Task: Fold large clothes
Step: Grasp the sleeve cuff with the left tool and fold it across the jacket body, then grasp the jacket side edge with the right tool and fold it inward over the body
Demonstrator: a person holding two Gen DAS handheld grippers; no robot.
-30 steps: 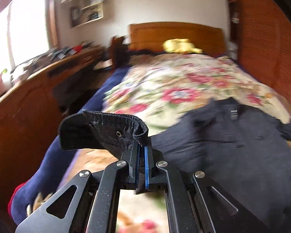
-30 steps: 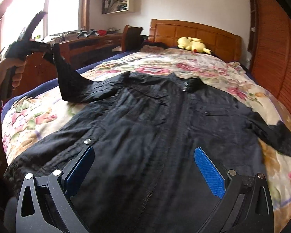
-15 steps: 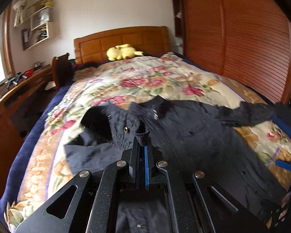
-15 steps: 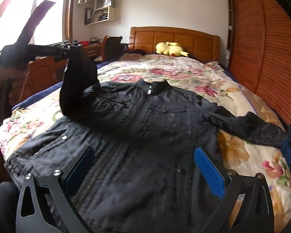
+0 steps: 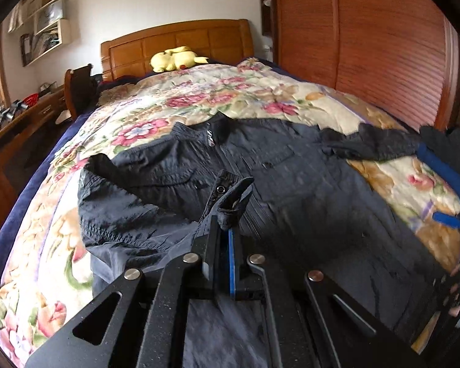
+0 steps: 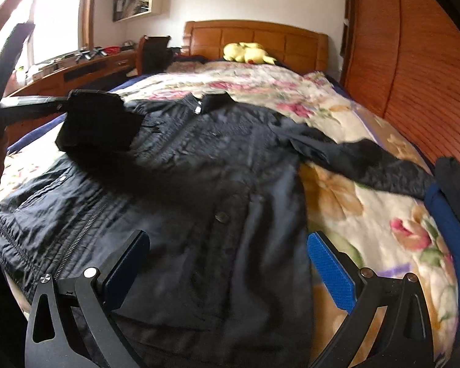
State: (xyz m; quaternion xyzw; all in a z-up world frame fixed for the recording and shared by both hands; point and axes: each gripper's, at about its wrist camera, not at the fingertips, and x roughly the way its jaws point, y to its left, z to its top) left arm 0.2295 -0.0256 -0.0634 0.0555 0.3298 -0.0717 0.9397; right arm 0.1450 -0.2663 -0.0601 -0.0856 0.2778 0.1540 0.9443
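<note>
A large black jacket (image 5: 291, 184) lies front up on the floral bedspread (image 5: 230, 98), collar toward the headboard. My left gripper (image 5: 225, 230) is shut on the cuff of the jacket's left sleeve (image 5: 230, 190) and holds it over the jacket's chest. In the right wrist view the jacket (image 6: 214, 184) fills the middle, and the left gripper (image 6: 61, 99) shows at the left with the sleeve (image 6: 98, 125) hanging from it. My right gripper (image 6: 227, 263) is open and empty above the jacket's lower hem. The other sleeve (image 6: 368, 159) lies stretched out to the right.
A yellow plush toy (image 5: 174, 58) lies by the wooden headboard (image 5: 174, 43). A wooden desk (image 6: 76, 67) and a chair (image 6: 153, 52) stand to the left of the bed. A slatted wooden wardrobe (image 5: 368, 46) runs along the right. Dark blue and black cloth (image 6: 450, 202) lies at the bed's right edge.
My left gripper has carried the sleeve cuff from the left of the bed inward over the jacket's chest. My right gripper has stayed open and shifted a little to the right.
</note>
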